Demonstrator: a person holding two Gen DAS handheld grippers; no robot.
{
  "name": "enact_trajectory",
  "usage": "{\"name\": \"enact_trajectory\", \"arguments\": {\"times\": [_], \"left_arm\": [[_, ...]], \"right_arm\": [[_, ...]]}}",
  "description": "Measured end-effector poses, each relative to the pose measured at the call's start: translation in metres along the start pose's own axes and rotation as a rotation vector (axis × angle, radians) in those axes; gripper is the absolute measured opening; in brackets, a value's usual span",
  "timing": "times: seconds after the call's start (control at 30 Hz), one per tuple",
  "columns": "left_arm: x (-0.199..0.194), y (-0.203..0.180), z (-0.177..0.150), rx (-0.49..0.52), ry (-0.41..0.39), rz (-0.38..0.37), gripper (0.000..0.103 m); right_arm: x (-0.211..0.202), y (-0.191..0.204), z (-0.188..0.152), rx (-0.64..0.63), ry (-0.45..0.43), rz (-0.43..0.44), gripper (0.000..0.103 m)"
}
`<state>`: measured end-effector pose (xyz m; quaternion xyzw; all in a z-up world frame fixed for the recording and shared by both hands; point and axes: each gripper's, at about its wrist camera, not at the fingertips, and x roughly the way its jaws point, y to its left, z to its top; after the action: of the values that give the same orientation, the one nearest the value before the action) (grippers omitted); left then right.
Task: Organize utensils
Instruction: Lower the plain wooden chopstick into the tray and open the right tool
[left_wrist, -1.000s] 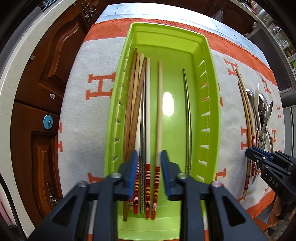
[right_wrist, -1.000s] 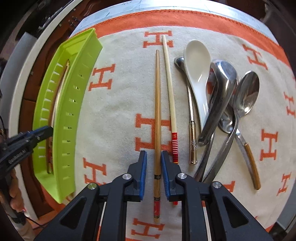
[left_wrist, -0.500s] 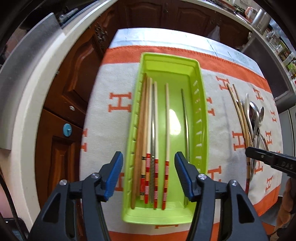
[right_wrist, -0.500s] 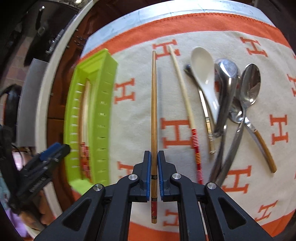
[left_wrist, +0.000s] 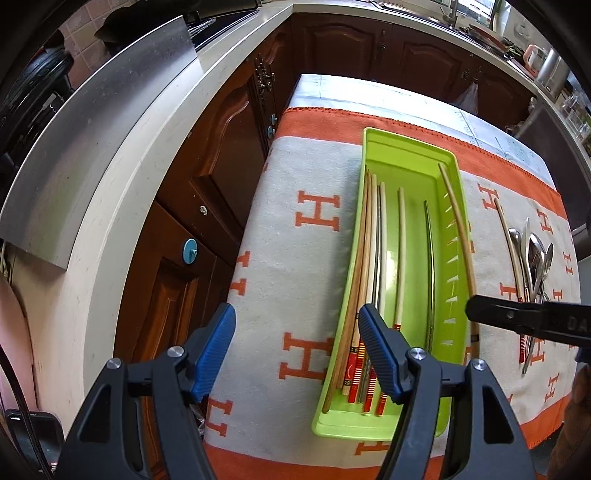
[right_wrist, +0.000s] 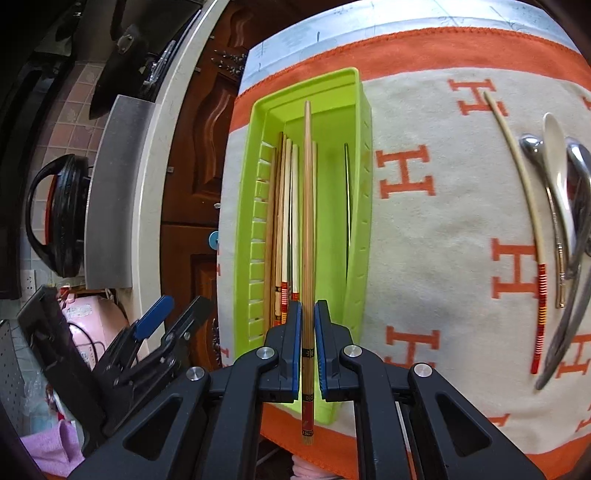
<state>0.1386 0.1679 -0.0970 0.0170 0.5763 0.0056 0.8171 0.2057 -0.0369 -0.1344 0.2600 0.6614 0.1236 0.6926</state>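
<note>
My right gripper (right_wrist: 307, 332) is shut on a brown bamboo chopstick (right_wrist: 308, 221) and holds it lengthwise above the lime-green tray (right_wrist: 243, 221). In the left wrist view that chopstick (left_wrist: 458, 229) hangs over the tray's (left_wrist: 369, 428) right wall, gripped by the right gripper (left_wrist: 476, 310). Several chopsticks (left_wrist: 369, 258) lie in the tray, most along its left side. My left gripper (left_wrist: 297, 349) hovers over the cloth and the tray's left edge. Its jaws are opening, with nothing between them. It also shows in the right wrist view as the left gripper (right_wrist: 173, 312), low on the left.
One pale chopstick with red bands (right_wrist: 528, 206) lies on the orange-and-cream cloth (right_wrist: 443, 258) right of the tray. Beside it are a white ceramic spoon (right_wrist: 554, 155) and several metal spoons (right_wrist: 576, 206). Dark wooden cabinets (left_wrist: 221, 166) and a countertop (left_wrist: 129, 129) stand beyond the cloth's left edge.
My left gripper opened, let go of a red-banded chopstick in the tray, then rose and drifted left. My right gripper shut on the brown chopstick, lifted it and carried it left over the tray.
</note>
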Motion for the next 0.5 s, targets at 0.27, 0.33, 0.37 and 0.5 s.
{"name": "enact_trajectory", "arguments": {"times": [0.27,0.33,0.37,0.5], "left_arm": [[0.002,0.002,-0.003,-0.012,0.005,-0.022,0.067],[0.001,0.0,-0.004,-0.008,0.006,-0.028,0.067],[0.001,-0.001,-0.004,-0.006,0.008,-0.032,0.067],[0.002,-0.007,-0.007,-0.001,0.019,-0.057,0.067]], "right_arm": [[0.02,-0.008,0.005,0.003,0.026,-0.038,0.01],[0.015,-0.009,0.001,-0.012,0.013,-0.046,0.01],[0.011,-0.01,-0.002,-0.024,0.007,-0.049,0.011],[-0.006,-0.012,-0.014,-0.069,-0.021,-0.089,0.012]]}}
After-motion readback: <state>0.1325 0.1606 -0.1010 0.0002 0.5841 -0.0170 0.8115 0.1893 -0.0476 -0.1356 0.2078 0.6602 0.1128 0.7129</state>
